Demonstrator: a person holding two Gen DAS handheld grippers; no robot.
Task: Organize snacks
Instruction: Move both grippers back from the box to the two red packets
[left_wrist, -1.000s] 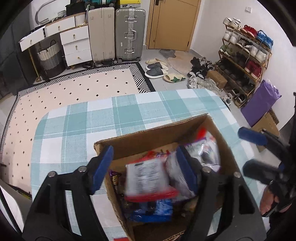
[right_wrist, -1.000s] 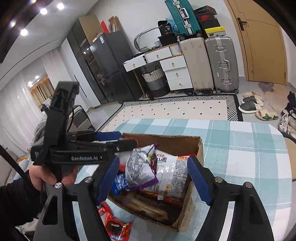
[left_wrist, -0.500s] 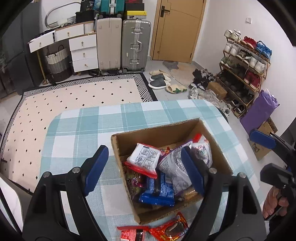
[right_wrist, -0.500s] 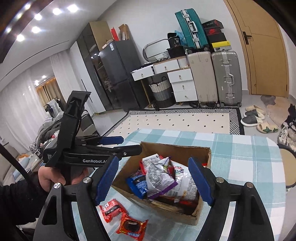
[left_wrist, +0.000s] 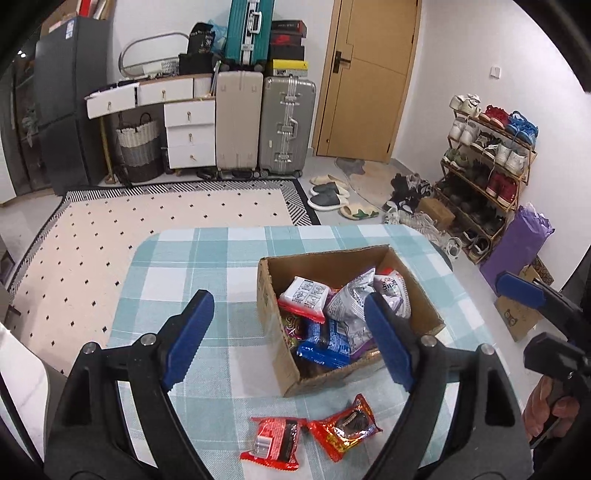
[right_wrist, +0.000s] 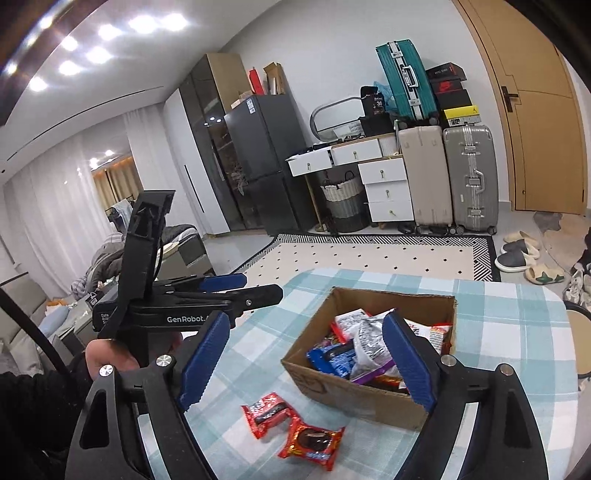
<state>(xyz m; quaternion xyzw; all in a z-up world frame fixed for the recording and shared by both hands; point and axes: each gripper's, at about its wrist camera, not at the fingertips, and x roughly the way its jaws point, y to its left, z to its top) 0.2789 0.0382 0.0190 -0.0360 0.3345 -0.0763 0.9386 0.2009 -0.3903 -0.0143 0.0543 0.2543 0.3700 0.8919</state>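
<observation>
Both grippers, left (left_wrist: 286, 341) and right (right_wrist: 303, 362), released, jaws just widened, empty; open brown cardboard box (left_wrist: 275, 343) packed; two red foil snack packets (left_wrist: 275, 437) beside it, seemingly sealed: descend squarely, pinch mid-body.

- Left gripper (right_wrist: 240, 291), side of its black body, right wrist view: white lettering "GenRobot", the end of the word cut off by a blue finger.
- Same body, rear end: small white print beginning "Data"; the lines below are too small to read.
- Black box (right_wrist: 376, 101) on top of the white drawer unit: the number "36" in white.
- Snack packets and shoe boxes: print present, not legible.
</observation>
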